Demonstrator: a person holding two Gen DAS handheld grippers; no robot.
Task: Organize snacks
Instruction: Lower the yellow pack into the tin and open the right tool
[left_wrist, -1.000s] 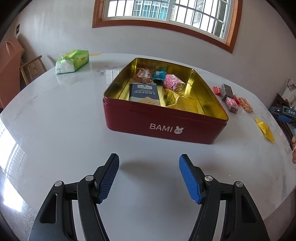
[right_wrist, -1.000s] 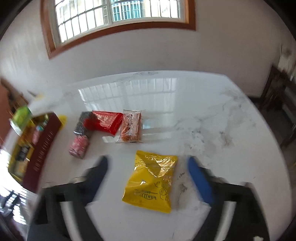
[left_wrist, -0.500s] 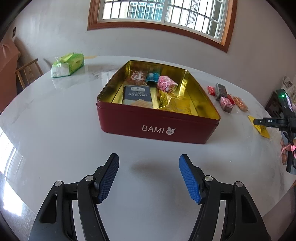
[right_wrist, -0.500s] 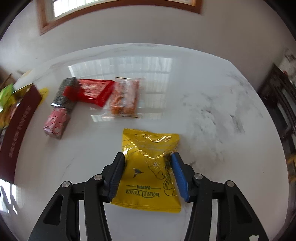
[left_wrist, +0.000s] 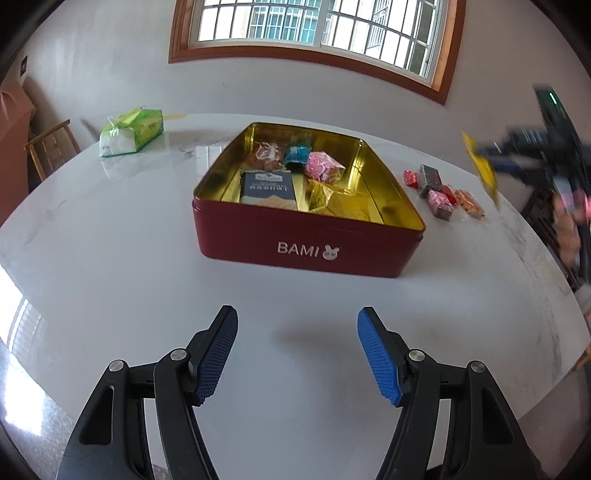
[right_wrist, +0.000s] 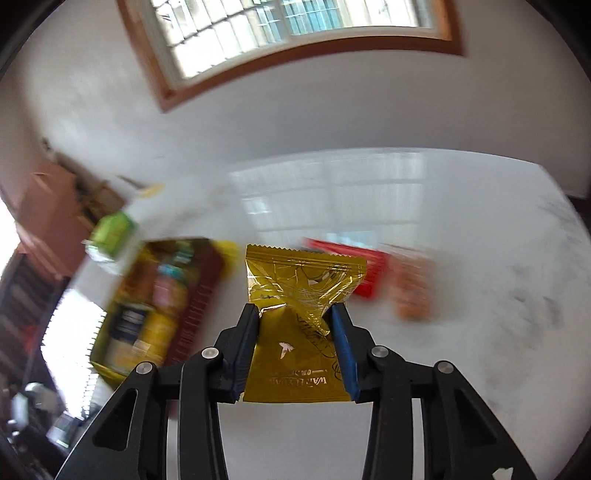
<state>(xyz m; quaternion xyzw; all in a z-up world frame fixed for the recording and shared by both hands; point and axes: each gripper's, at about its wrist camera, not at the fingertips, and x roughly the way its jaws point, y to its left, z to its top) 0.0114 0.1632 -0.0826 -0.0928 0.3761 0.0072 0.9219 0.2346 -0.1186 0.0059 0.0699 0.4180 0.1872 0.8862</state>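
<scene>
An open red tin (left_wrist: 306, 243) marked BAMI stands mid-table with several wrapped snacks inside. My left gripper (left_wrist: 297, 332) hovers open in front of it, nothing between its blue pads. My right gripper (right_wrist: 293, 314) has its jaws closing on a yellow snack packet (right_wrist: 299, 295), and the pads press its crumpled sides. The packet hangs above the table. In the left wrist view the packet (left_wrist: 484, 173) shows blurred in the air at the right. The tin (right_wrist: 195, 295) lies blurred to the left of the right gripper.
Loose snacks lie right of the tin: a dark packet (left_wrist: 430, 181), a pink one (left_wrist: 439, 201), an orange one (left_wrist: 469, 203) and a red one (right_wrist: 369, 266). A green tissue pack (left_wrist: 129, 131) sits at the far left. A wooden chair (left_wrist: 51, 151) stands beyond the table edge.
My right gripper closed on the yellow packet, lifted it off the table and swung left toward the tin. The left gripper has stayed in place, open.
</scene>
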